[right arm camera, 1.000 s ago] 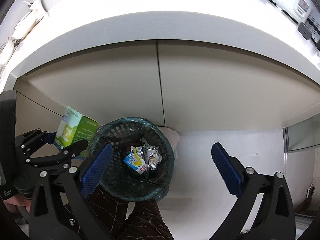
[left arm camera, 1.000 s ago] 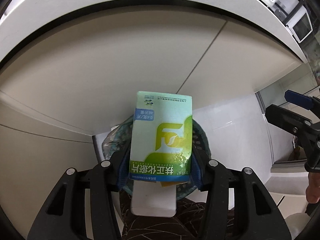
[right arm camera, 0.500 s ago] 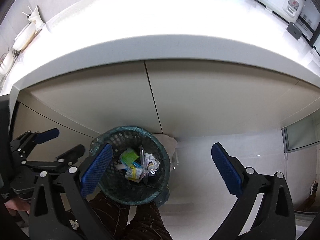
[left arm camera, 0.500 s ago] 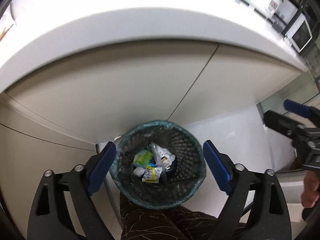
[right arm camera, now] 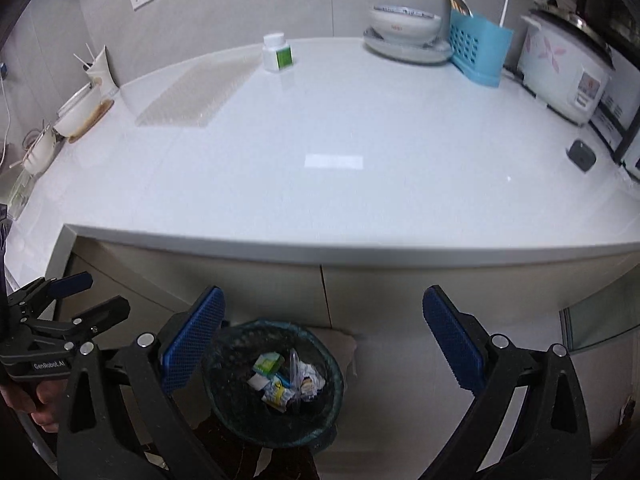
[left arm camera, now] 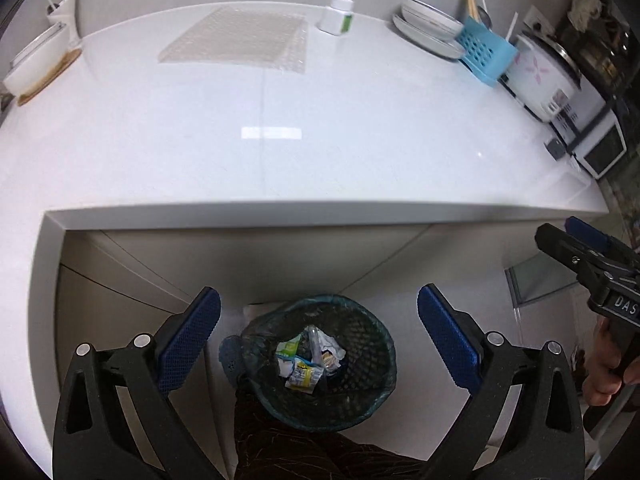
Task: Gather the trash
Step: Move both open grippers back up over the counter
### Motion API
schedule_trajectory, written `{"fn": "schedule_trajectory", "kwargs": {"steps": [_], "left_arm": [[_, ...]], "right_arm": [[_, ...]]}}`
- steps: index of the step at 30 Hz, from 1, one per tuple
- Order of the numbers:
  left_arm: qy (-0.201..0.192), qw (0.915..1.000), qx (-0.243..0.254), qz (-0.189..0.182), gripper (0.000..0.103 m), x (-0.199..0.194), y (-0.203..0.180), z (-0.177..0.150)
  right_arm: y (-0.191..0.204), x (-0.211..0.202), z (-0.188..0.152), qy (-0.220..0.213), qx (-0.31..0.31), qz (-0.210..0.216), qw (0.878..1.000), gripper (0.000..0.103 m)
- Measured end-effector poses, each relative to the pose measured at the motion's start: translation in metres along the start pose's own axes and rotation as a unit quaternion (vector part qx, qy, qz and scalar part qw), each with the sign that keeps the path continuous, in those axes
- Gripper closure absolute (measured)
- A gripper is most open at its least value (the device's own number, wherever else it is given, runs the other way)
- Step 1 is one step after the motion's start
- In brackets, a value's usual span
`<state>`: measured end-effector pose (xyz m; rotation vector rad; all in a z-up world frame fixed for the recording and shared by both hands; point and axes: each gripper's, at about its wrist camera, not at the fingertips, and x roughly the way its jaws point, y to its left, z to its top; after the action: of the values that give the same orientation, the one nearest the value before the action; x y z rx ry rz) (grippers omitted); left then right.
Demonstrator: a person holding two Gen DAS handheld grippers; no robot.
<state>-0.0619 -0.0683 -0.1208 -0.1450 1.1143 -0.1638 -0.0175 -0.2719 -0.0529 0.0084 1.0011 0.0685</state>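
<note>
Left wrist view shows one left gripper (left arm camera: 319, 332) with its two blue pads spread wide and nothing between them. One right gripper (right arm camera: 324, 338) is spread wide too, and it holds nothing. Each gripper also shows up at the edge of the other's view.

One dark mesh trash bin (left arm camera: 380, 344) with a green liner sits on the floor, below the front edge of the white counter (left arm camera: 280, 112). It is right under both grippers. Inside it lies the trash (left arm camera: 308, 364): a green and white box, a yellow and blue wrapper, some crumpled white paper and a clear plastic bit. The pieces are piled close together, so I cannot count them all.

On the counter, far back, stands one white bottle (right arm camera: 277, 53) with a green label. One clear bumpy sheet (left arm camera: 236, 40) lies flat beside it. To the right are stacked white dishes (right arm camera: 406, 32), one blue basket (right arm camera: 478, 46) and one white rice cooker (right arm camera: 566, 76). A white bowl on a wooden mat (left arm camera: 38, 64) sits at the left end. Nothing blocks the way to the bin.
</note>
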Motion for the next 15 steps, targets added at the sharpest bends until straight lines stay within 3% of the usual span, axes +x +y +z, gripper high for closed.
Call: {"fn": "schedule_trajectory", "kwargs": {"steps": [15], "left_arm": [[-0.032, 0.9993, -0.017, 0.008, 0.007, -0.025, 0.031, 0.090]], "right_arm": [[0.011, 0.000, 0.096, -0.045, -0.003, 0.001, 0.999, 0.008]]}}
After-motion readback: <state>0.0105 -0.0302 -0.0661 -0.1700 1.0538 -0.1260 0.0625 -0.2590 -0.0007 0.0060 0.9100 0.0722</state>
